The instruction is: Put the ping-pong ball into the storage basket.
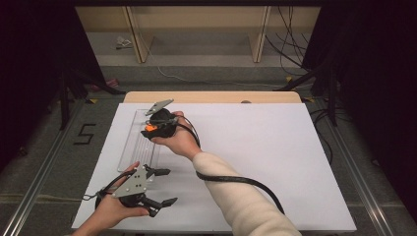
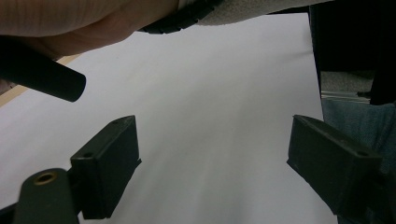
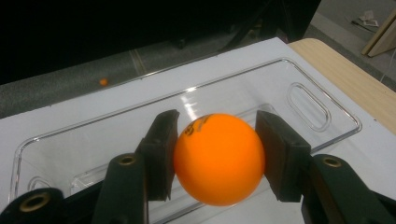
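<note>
An orange ball (image 3: 218, 158) with dark print on top is clamped between the two black pads of my right gripper (image 3: 217, 156). It hangs over a clear plastic tray (image 3: 322, 114) that lies on the white table. In the high view the right gripper (image 1: 150, 127) reaches across to the tray (image 1: 132, 140) at the table's left side, with the orange ball (image 1: 151, 127) showing at its tip. My left gripper (image 1: 164, 187) rests near the front left corner with its jaws wide apart. Nothing lies between its pads (image 2: 109, 165) but bare white table.
The white board (image 1: 275, 157) covers most of the table, with a wooden strip (image 1: 211, 97) at its far edge. A black cable (image 1: 236, 181) trails from the right gripper across the sleeve. A small orange object (image 3: 103, 82) lies on the floor beyond the table's left edge.
</note>
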The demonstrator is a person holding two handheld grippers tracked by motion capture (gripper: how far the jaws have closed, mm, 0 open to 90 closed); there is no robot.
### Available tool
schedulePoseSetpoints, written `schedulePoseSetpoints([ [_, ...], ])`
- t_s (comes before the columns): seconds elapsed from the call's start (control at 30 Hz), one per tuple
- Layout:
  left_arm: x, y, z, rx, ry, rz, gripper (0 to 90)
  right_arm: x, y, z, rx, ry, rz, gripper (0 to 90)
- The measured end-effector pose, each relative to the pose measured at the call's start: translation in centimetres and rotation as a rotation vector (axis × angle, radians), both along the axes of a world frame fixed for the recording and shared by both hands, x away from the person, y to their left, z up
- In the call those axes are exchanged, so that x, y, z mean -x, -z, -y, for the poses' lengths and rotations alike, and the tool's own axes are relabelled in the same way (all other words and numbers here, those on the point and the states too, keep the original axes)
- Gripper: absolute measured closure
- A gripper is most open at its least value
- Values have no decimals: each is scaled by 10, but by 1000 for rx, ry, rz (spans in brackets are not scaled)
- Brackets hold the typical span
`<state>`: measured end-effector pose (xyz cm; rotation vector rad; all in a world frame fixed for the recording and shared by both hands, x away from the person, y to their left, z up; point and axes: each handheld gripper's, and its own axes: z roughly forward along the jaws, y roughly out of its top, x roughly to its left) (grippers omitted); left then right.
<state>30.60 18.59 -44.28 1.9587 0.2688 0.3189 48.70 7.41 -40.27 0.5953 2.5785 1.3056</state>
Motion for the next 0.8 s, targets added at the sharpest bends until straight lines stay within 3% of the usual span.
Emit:
schedulePoseSetpoints([
  [0.8, 0, 0, 1, -6, 8, 2, 160, -2, 2, -7, 3, -10, -1, 513],
])
